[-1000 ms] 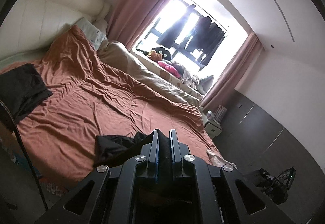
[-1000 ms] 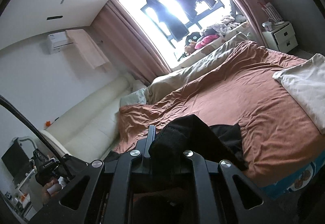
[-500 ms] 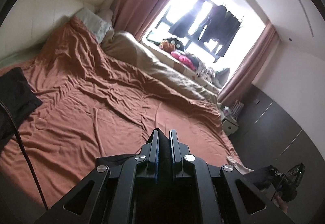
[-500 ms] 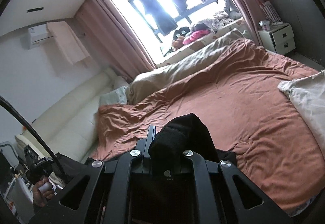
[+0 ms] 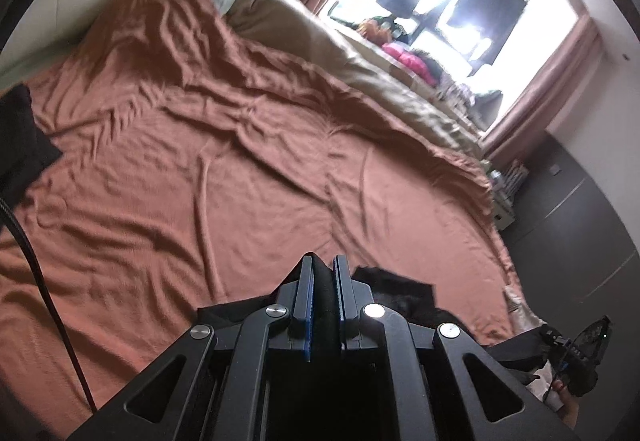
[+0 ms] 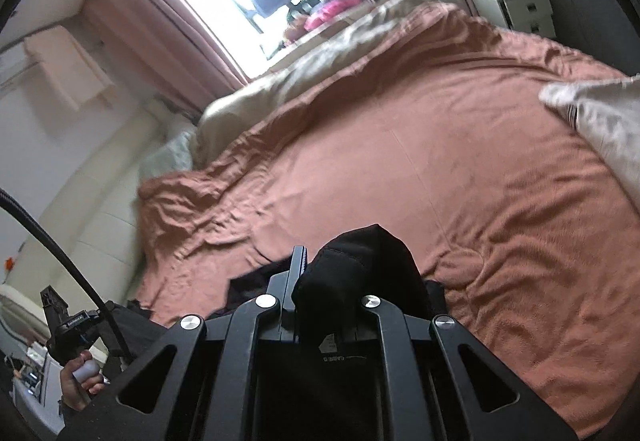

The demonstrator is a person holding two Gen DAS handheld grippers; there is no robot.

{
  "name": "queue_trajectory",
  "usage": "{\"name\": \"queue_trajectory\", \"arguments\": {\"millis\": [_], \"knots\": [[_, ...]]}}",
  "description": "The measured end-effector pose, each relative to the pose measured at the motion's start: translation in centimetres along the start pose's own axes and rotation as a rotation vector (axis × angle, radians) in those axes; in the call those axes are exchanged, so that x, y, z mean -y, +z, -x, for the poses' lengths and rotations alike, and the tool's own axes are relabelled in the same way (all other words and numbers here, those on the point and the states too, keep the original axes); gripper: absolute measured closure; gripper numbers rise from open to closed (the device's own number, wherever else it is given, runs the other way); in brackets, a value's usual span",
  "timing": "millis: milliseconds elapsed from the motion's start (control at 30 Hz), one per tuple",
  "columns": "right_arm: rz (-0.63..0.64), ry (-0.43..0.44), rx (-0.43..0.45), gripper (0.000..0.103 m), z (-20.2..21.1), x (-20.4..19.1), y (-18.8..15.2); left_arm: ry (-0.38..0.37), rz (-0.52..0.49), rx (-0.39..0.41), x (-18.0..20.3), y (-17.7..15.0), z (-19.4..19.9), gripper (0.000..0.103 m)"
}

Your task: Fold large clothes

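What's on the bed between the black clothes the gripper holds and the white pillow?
Nothing but bare brown blanket. In the right wrist view it runs clear from the black clothes in the right gripper to the pillow.

Each black gripper point(image 5: 323, 281) has 2 fingers with blue-edged pads point(image 5: 306, 305), 4 silver screws point(image 5: 277, 310) on slotted arms, and a black cable point(image 5: 36, 273) alongside.

Plain black garment point(image 6: 362, 261) bunched at the right gripper; rust-brown bedspread point(image 5: 224, 169), unpatterned, ahead of it. Beige duvet point(image 5: 360, 65) farther off, dusty-pink curtains point(image 6: 160, 37) beyond. Blue pads point(image 5: 307, 305) on black left fingers. Cream pillow point(image 6: 600, 117) to the right.
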State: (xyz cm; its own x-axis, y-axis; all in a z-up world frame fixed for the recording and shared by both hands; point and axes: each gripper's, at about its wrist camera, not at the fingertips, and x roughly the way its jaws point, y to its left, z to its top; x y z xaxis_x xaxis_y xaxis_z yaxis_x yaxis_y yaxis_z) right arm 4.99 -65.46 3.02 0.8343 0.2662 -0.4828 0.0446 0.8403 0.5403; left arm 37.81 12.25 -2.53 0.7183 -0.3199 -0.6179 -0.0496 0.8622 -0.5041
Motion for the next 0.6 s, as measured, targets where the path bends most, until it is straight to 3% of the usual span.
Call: {"name": "queue_trajectory", "arguments": {"millis": [200, 267, 300, 333, 367, 400, 467, 600], "knots": [[-0.036, -0.029, -0.063, 0.094, -4.3, -0.2, 2.0, 0.053, 0.064, -0.084, -2.5, -0.3, -5.1, 0.093], [-0.036, -0.059, -0.083, 0.090, -5.5, -0.4, 2.7, 0.074, 0.090, -0.122, -3.2, -0.3, -6.3, 0.083], [-0.034, -0.070, -0.087, 0.084, -5.8, -0.4, 2.9, 0.085, 0.114, -0.138, -3.7, -0.3, -6.8, 0.077], [-0.033, -0.077, -0.087, 0.076, -6.0, -0.6, 3.1, 0.089, 0.143, -0.151, -4.3, -0.2, -7.1, 0.059], [-0.031, -0.074, -0.082, 0.043, -6.0, -0.8, 3.4, 0.089, 0.162, -0.149, -4.7, -0.1, -7.2, 0.042], [-0.029, -0.067, -0.074, 0.008, -5.8, -1.0, 3.5, 0.080, 0.177, -0.132, -5.0, -0.1, -6.9, 0.037], [-0.016, -0.066, -0.060, 0.003, -5.3, -1.5, 3.6, 0.078, 0.181, -0.090, -5.4, 0.0, -5.9, 0.021], [-0.015, -0.075, -0.078, 0.003, -4.4, -1.3, 3.3, 0.137, 0.128, -0.072, -5.6, -0.8, -4.5, 0.017]]}}
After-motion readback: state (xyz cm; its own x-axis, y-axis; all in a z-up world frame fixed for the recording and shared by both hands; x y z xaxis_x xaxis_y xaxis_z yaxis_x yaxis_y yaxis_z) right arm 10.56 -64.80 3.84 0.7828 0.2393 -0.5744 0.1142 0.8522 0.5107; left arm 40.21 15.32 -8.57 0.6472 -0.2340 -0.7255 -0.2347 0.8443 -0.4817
